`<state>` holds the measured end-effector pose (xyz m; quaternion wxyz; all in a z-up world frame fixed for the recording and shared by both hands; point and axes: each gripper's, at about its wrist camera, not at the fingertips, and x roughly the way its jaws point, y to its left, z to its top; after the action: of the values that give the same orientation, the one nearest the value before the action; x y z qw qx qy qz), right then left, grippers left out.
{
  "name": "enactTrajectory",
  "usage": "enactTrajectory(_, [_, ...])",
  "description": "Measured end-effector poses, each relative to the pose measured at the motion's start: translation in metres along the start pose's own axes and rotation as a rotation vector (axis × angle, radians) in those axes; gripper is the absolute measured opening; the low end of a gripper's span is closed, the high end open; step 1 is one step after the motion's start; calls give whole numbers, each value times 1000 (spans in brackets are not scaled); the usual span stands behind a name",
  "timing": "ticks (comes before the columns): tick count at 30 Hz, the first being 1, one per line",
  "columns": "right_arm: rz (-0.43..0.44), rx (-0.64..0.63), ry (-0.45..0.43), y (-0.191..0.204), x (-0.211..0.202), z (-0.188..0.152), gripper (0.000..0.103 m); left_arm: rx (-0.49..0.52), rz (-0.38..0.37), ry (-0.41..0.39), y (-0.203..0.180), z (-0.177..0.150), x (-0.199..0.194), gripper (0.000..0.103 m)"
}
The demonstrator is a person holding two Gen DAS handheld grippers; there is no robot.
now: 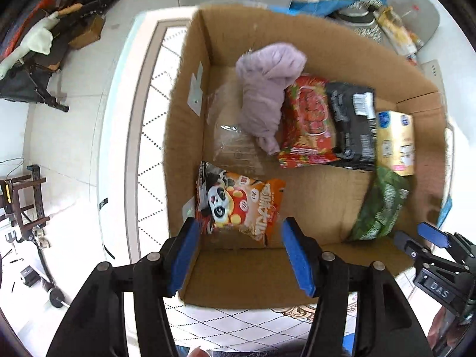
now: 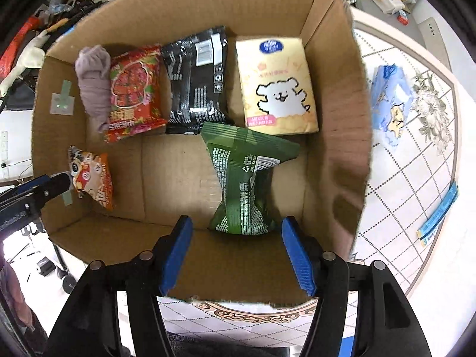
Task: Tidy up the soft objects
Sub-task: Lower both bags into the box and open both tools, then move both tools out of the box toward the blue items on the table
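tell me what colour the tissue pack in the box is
Pale yellow tissue pack, clearest in the right wrist view.

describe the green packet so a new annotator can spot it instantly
Look inside the open cardboard box on the patterned table. The green packet lies on the box floor just in front of the yellow tissue pack with the white cartoon dog. It is the only dark green item, pinched at the middle, with white print and a barcode.

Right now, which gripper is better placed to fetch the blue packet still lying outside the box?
Right, likely. The blue packet lies on the table beyond the cardboard box's right wall, on the right gripper's side. The left gripper hangs open over the panda snack bag at the opposite side.
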<state>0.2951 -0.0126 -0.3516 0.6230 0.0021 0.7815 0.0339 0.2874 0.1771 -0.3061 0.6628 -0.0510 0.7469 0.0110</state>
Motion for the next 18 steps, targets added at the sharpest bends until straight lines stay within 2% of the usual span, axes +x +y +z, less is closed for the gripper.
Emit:
enactTrajectory(4, [3, -13, -44, 5, -17, -18, 65, 21, 4, -82, -10, -19, -30, 57])
enactTrajectory(6, [11, -14, -65, 2, -23, -27, 65, 35, 13, -124, -11, -26, -39, 72])
enactTrajectory(8, [6, -25, -93, 2, -33, -34, 65, 46, 20, -175, -13, -31, -48, 72])
enactTrajectory(13, [2, -29, -168, 6, -54, -56, 65, 48, 35, -241, -15, -51, -66, 74])
enactTrajectory(15, [6, -29, -191, 8, -60, -62, 65, 41, 46, -262, -15, -56, -71, 94])
enactTrajectory(18, [8, -35, -234, 10, -73, -73, 69, 17, 34, -302, -13, -65, -81, 96])
